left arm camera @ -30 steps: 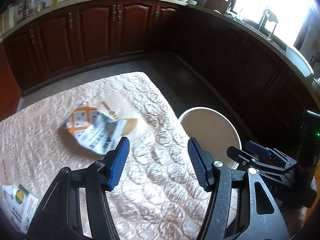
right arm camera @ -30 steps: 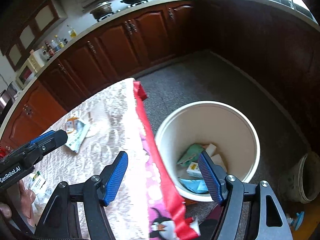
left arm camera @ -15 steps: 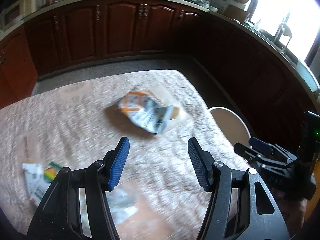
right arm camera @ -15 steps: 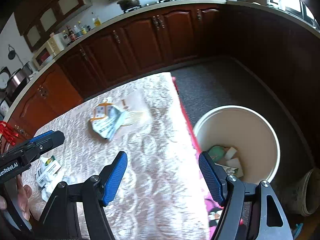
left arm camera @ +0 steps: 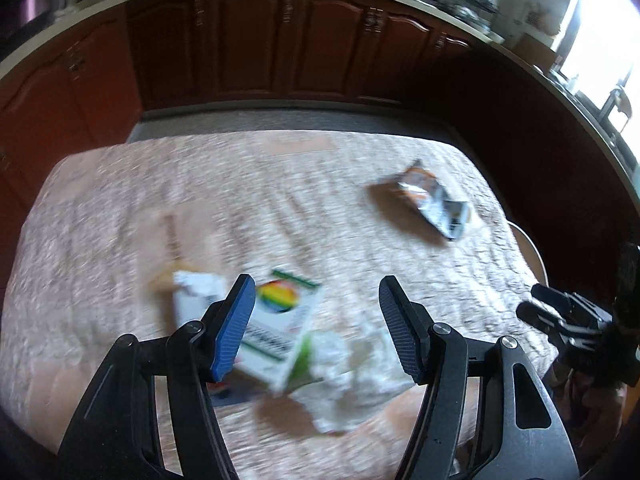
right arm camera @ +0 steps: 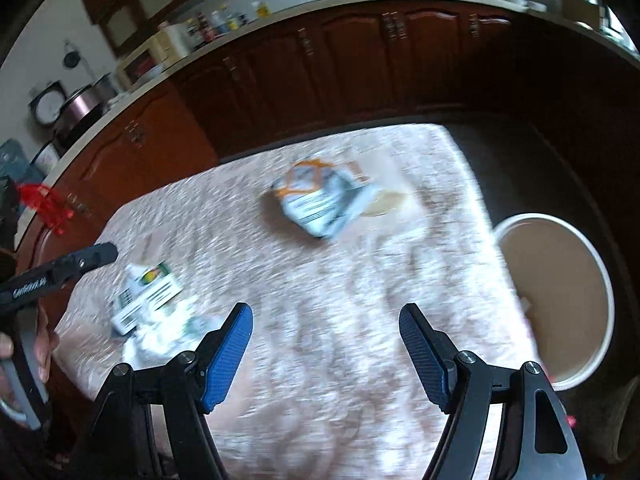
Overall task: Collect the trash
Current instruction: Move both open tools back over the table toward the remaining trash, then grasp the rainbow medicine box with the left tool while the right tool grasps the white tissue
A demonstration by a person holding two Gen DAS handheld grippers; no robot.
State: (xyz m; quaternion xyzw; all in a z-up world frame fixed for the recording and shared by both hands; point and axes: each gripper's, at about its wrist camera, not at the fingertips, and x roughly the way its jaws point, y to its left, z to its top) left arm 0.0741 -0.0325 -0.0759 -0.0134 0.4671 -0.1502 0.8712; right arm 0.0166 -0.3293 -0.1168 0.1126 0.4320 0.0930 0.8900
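Left wrist: left gripper jaws opening, empty, over carton and crumpled paper on table; snack wrapper farther off.

Right wrist: right gripper apart, empty. Bin beside table. All three pieces uncollected.

A pale pink, scale-patterned cloth covers the worktop. Beside the white box with its rainbow disc and green stripes lies crumpled white paper. The wrapper is orange, white and grey; the bin cream.
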